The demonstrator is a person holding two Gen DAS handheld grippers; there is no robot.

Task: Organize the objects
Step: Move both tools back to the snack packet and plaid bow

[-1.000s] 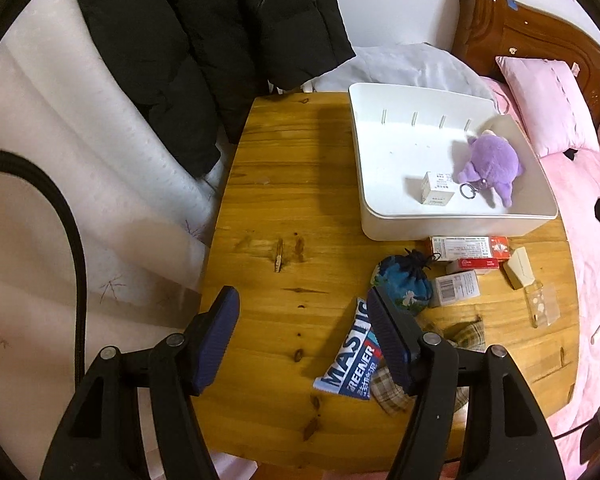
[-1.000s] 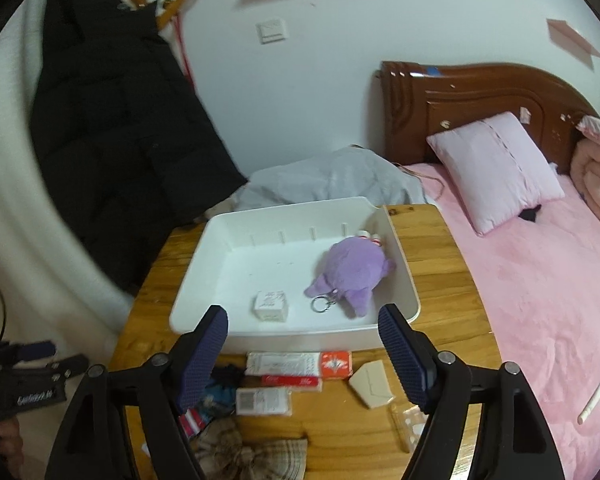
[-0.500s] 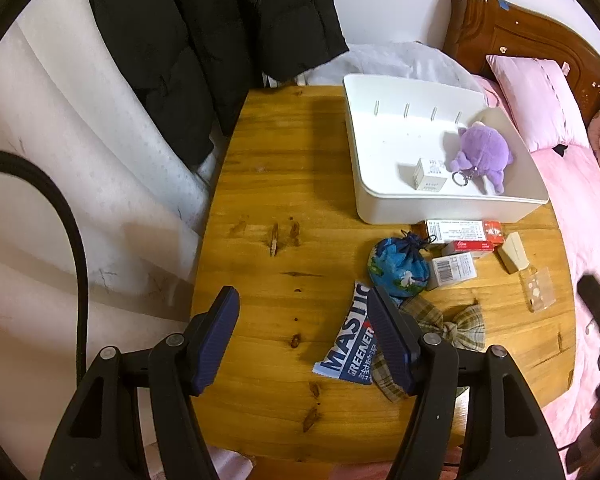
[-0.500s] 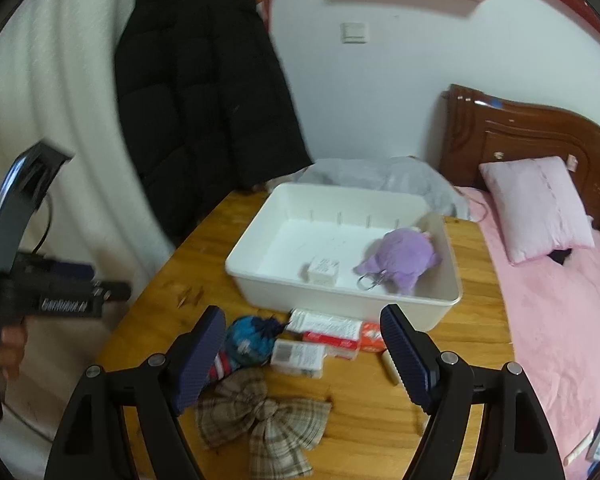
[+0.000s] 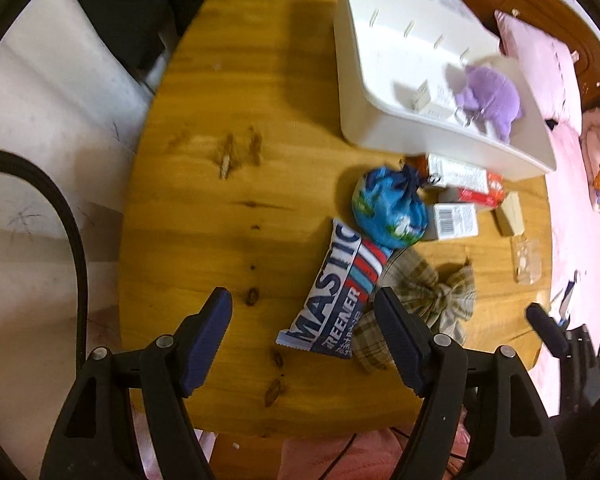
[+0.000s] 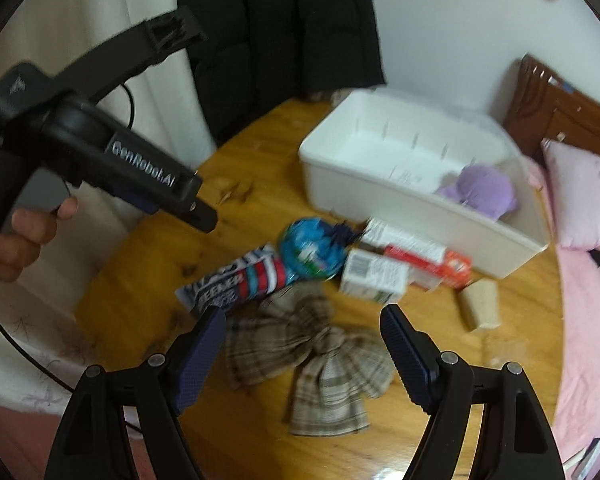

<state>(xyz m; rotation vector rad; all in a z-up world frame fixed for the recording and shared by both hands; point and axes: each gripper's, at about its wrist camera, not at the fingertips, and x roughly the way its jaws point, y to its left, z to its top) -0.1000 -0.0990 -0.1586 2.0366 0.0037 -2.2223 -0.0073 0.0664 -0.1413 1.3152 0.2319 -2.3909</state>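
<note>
Risking a tangle by aiming both claws at one crowded patch of the table (image 5: 240, 160), with the snack packet (image 5: 332, 292), plaid bow (image 5: 432, 300) and blue pouch (image 5: 388, 208) lying against one another. Likely dragging the bow along with the packet, or shoving the pouch into the small boxes (image 5: 456, 220) just beside it. Also risking a slipped pinch on so flat a packet.

Pointing the left gripper (image 5: 302, 300) straight down above the packet's near end, jaws apart and just opening wider, pressing on nothing. Tilting the right gripper (image 6: 304, 314) down toward the bow, jaws spread wide, gripping nothing. Leaving the loose things just in front of the white bin (image 5: 380, 132), with only a purple plush (image 5: 492, 100) and a small box inside.
</note>
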